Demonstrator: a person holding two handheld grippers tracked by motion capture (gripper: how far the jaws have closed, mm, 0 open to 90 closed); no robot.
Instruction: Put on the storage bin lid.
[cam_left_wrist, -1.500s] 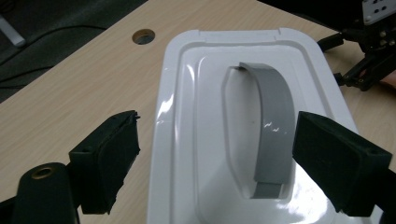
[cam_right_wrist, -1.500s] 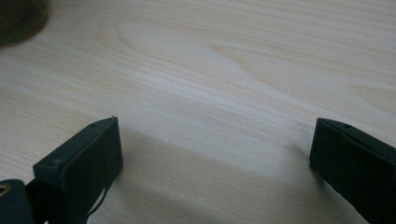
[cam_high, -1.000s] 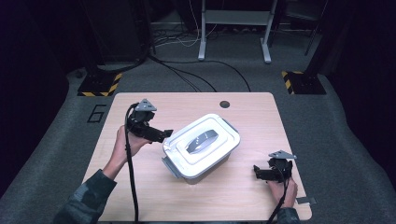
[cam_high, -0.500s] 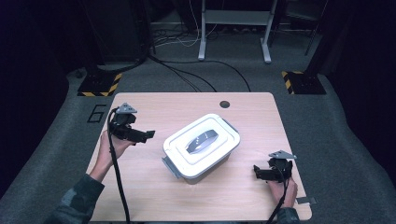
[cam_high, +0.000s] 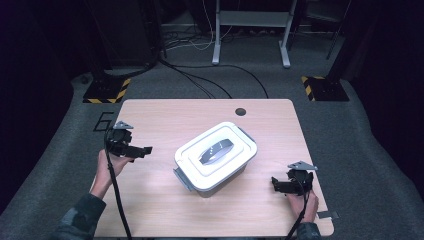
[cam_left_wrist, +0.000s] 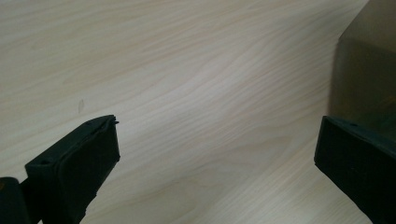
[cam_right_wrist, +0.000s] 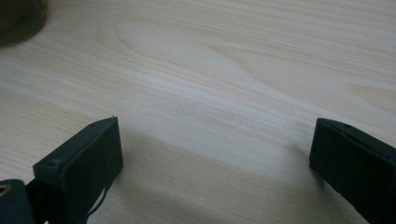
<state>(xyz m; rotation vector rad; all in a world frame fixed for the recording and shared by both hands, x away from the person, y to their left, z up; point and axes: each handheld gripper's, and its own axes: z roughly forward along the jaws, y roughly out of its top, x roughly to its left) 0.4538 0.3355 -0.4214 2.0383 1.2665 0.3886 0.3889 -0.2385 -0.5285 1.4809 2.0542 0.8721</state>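
Middle of tabletop (cam_high: 165, 120): blocked by lidded box (cam_high: 215, 157).
Left of box: bare wood between box and left tongs (cam_high: 145, 150), passable.
Right of box: open strip up to right tongs (cam_high: 274, 183).
Far edge: free, apart from small dark hole (cam_high: 240, 111).

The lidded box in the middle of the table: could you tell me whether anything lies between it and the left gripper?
Nothing visible does. In the high view, only bare wooden table separates the left gripper from the lidded box. The left gripper view shows open jaws over plain wood, with the box's dark side at the right edge.
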